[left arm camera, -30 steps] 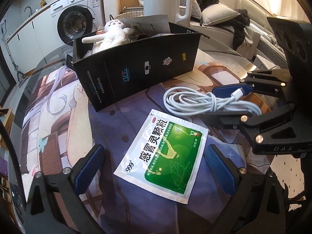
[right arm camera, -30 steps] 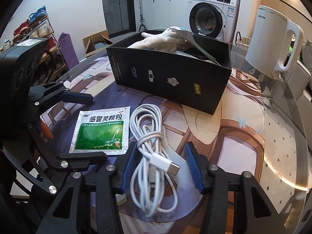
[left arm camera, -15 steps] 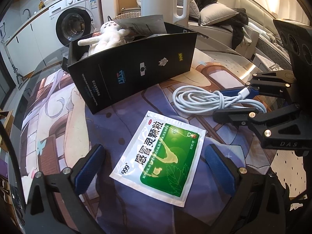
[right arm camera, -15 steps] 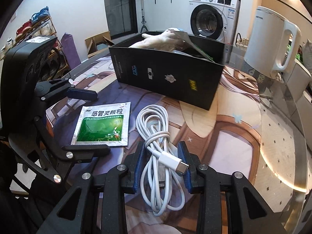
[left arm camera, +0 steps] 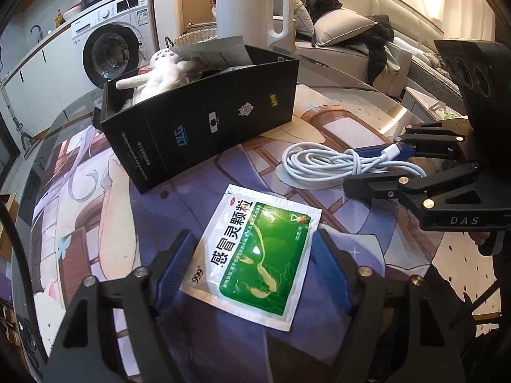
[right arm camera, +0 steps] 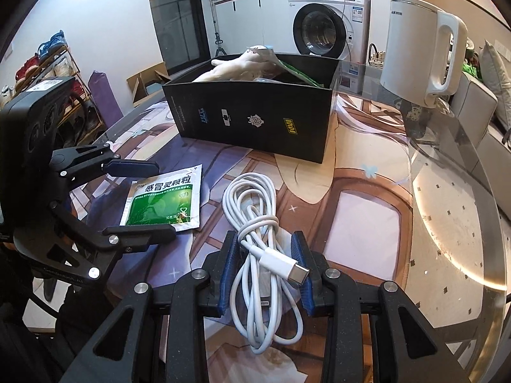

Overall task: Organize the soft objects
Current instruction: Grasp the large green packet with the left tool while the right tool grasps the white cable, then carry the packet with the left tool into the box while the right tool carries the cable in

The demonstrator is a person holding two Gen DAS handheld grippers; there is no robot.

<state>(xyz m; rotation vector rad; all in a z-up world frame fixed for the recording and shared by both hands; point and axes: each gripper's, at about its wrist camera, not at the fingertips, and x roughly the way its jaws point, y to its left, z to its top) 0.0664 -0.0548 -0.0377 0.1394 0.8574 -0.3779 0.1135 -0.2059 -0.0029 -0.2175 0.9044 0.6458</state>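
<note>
A green and white medicine sachet (left arm camera: 255,255) lies flat on the printed table mat, between the blue pads of my open left gripper (left arm camera: 254,266); it also shows in the right wrist view (right arm camera: 163,202). My right gripper (right arm camera: 265,271) is shut on a coiled white USB cable (right arm camera: 255,223), which rests on the mat; the cable also shows in the left wrist view (left arm camera: 332,164). Behind them stands an open black box (left arm camera: 204,121) holding a white plush toy (left arm camera: 156,75) and a grey packet.
A white electric kettle (right arm camera: 421,44) stands behind the box at the back right. The round glass table edge (right arm camera: 488,210) curves on the right. A washing machine (right arm camera: 322,25) and a shoe rack (right arm camera: 48,73) stand beyond the table.
My right gripper has closed onto the white cable. My left gripper has moved forward so its narrowing pads straddle the sachet.
</note>
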